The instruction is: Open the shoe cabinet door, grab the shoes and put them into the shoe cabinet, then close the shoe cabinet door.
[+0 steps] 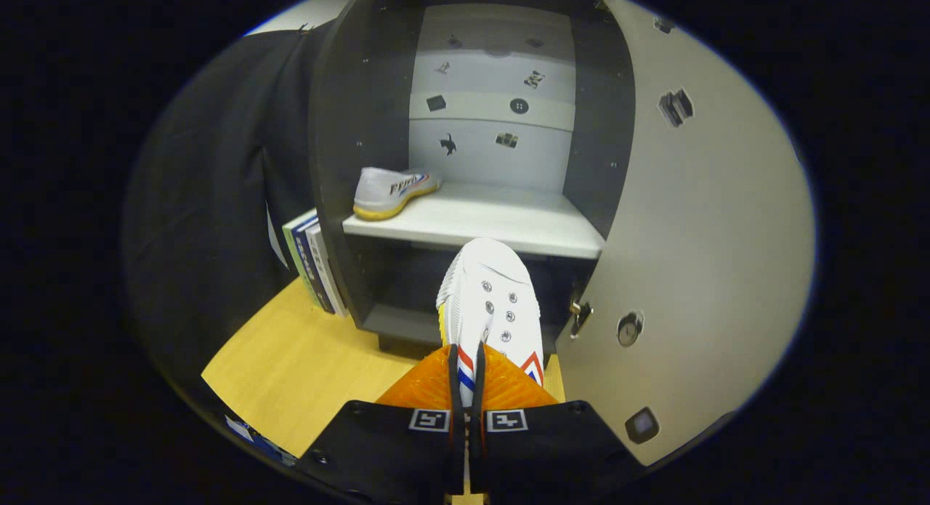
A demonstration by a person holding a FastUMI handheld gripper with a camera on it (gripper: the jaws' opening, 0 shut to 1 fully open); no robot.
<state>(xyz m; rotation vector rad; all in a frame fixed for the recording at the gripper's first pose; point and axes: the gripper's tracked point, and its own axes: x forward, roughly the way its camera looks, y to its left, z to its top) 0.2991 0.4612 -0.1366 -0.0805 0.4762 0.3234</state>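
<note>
Both fingers [501, 378] pinch shoe [490, 301], facing open cabinet [349, 149].

At lower centre, we lose the heel of the white shoe [490, 309] behind the orange fingers [429, 385] clamped on it. On the shelf, the cabinet wall [336, 149] cuts off the second shoe [392, 191] at its heel. The door stickers [676, 107] are too small to make out (as are the book spines [314, 261]).
</note>
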